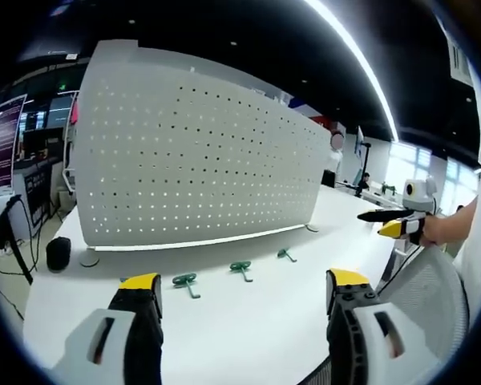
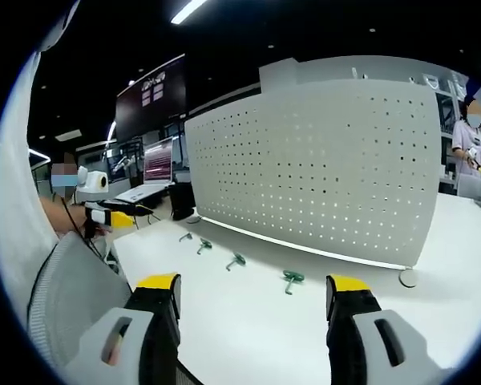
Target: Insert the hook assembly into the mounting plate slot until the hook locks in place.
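Observation:
A white perforated mounting plate [image 1: 196,160] stands upright on the white table [image 1: 248,337]; in the right gripper view the plate [image 2: 321,168] fills the middle. Three green hook assemblies [image 1: 186,281], [image 1: 241,268], [image 1: 286,254] lie on the table in front of it. The right gripper view has several hooks in a row, the nearest [image 2: 291,278] just ahead of my jaws. My left gripper [image 1: 244,293] is open, above the table short of the hooks. My right gripper [image 2: 252,289] is open and holds nothing. Each gripper appears in the other's view: right [image 1: 397,223], left [image 2: 104,212].
A black cylinder [image 1: 58,253] and a round foot [image 1: 89,258] sit by the plate's left end; another foot [image 2: 407,278] shows at the other end. A mesh chair back [image 1: 433,297] is close to the table edge. Monitors [image 2: 158,160] stand behind. A person [image 2: 469,132] stands far off.

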{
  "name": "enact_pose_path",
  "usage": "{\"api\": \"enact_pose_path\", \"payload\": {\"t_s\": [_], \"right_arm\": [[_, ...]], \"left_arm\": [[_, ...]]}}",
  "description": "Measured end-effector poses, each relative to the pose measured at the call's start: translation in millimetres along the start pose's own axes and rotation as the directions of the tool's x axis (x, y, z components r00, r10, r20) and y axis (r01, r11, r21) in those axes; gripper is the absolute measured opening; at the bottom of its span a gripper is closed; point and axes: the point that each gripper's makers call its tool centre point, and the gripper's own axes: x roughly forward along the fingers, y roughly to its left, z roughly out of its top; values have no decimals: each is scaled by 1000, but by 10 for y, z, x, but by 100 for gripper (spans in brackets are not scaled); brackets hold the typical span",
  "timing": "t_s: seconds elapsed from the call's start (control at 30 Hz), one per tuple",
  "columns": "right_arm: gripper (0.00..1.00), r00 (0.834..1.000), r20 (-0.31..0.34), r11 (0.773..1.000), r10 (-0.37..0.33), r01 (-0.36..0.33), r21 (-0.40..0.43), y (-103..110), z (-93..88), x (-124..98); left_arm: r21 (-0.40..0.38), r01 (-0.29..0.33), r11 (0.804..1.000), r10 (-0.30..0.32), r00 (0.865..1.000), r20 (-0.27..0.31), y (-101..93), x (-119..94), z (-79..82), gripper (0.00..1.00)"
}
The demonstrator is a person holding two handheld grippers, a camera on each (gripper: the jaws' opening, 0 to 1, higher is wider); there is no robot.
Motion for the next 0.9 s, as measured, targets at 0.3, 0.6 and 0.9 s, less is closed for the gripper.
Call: {"api": "enact_pose_path", "payload": {"t_s": [0.3, 0.6, 0.9], "right_arm": [[70, 1000, -11, 1000, 13, -13, 0, 14, 6, 36], [70, 1000, -12, 1000, 16, -16, -10, 14, 35, 66], [70, 1000, -18, 999, 24, -24, -23, 20, 46, 105]], "left_arm": [[31, 17, 999, -16, 999, -40, 155, 42, 10, 87], [57, 69, 996, -62, 992, -109, 242, 85, -28, 85], [79, 117, 990, -102, 980, -168, 374, 107, -52, 83]]}}
